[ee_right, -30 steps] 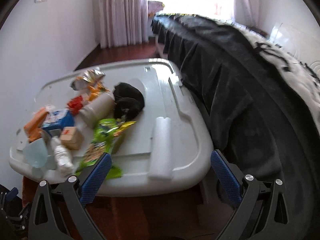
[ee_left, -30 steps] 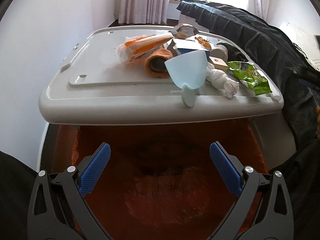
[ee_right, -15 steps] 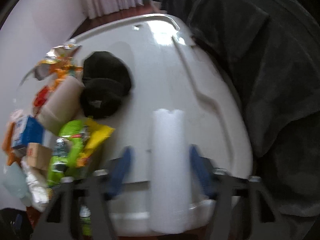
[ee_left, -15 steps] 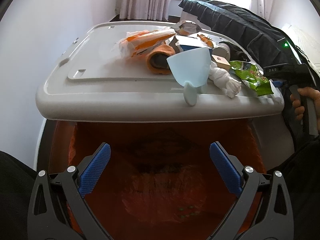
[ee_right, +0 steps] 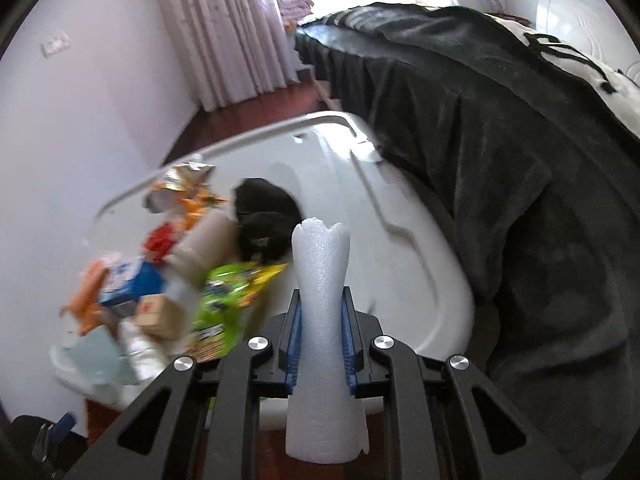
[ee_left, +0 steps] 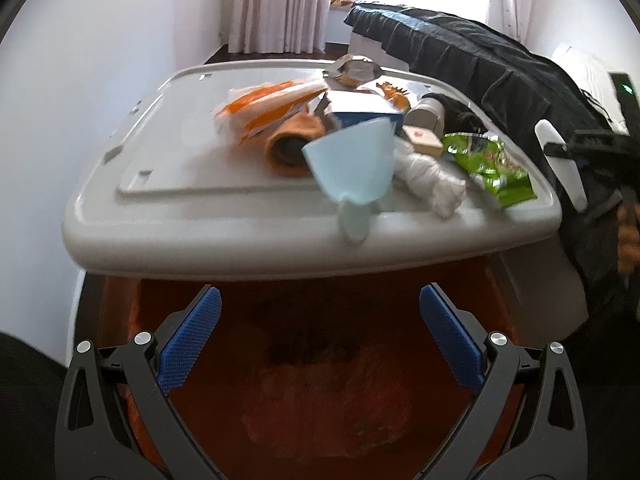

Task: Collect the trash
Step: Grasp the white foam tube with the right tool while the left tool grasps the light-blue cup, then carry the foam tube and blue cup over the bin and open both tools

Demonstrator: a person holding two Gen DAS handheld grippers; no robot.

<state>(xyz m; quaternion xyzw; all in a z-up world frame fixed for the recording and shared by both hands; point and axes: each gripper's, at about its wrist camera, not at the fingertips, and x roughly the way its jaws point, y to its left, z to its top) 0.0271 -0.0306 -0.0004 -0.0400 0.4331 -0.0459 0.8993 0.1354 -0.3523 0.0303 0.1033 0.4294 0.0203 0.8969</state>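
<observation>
right hand-held gripper (ee_right: 319,347): its jaws have just been closing and now pinch the white foam piece (ee_right: 323,328) at its waist, foam sticking out toward 12 o'clock and back toward 6.
left hand-held gripper (ee_left: 319,342): jaws spread wide, nothing between the blue pads, parked over the orange-lined bin (ee_left: 320,392).
where the trash is: foam is off the grey lid (ee_left: 192,168) in the grip; the rest still sits on the lid, blue cup (ee_left: 352,164) at the near edge, green wrapper (ee_left: 490,162) at about 3 o'clock of it.
doing it well: probably best to keep the squeeze gentle since foam dents easily, swing it over the bin mouth and only let go once it's clear of the lid's edge.
hard to see: bin's bottom is a dark smear, pile in the right view is motion-blurred, and whatever the black lump (ee_right: 266,220) is, can't tell.
</observation>
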